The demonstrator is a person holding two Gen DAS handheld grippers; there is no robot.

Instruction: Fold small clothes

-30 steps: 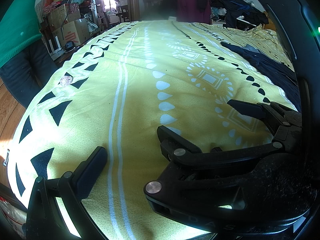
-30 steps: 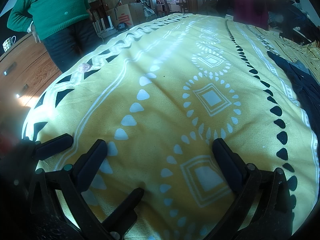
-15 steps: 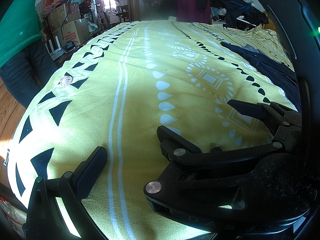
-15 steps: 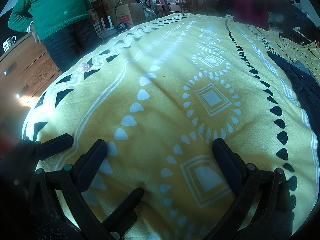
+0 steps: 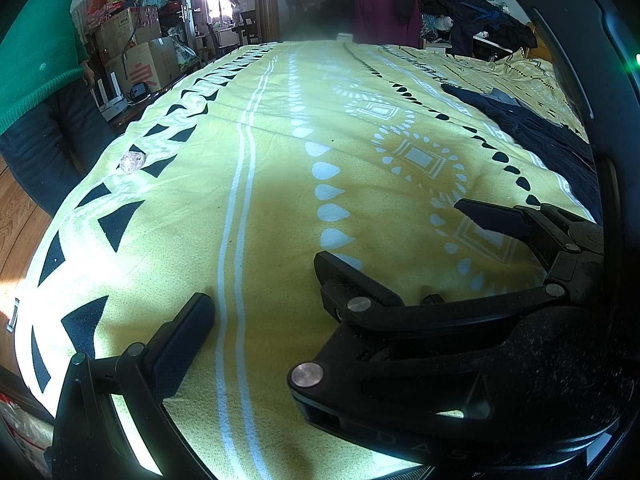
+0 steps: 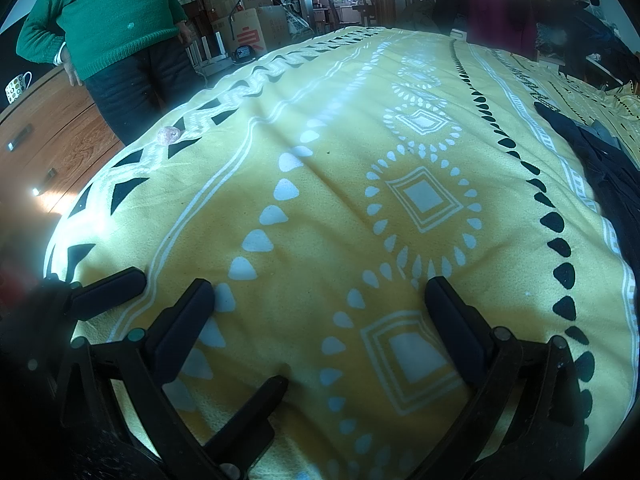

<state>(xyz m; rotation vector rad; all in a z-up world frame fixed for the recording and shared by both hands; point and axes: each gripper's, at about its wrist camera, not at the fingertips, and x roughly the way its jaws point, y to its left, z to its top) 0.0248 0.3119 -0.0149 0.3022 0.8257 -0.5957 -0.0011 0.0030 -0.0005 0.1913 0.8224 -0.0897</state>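
On the near edge of a bed, w/ a yellow blanket [image 6: 320, 208] printed in white and black shapes, two black hand-held grippers rest side by side. Right gripper [image 6: 320, 292], seen from its own cam: jaws spread wide, nothing between them, fingertips low on the blanket. Left gripper [image 5: 264, 304] sits just left of it, also released and empty; one finger shows bottom left in its own view, and the right tool's black frame blocks much of that view's lower right.

Dark navy garment [image 5: 536, 136] lies along the bed's right edge, well apart from both tools, partly rumpled, w/ a grey patch near its far end. No other small clothes lie on the middle of the bed. Small pinkish crumpled object [image 5: 132, 161] sits near the left edge. Person in green sweater [image 6: 104, 12] stands by the left side.

Judgement: folding hasn't started; step in hand is prob. fetching the garment. To do it well, reach right, pinch one edge or corner only, not the blanket under it, then drag it to the flat centre and spread it before folding.
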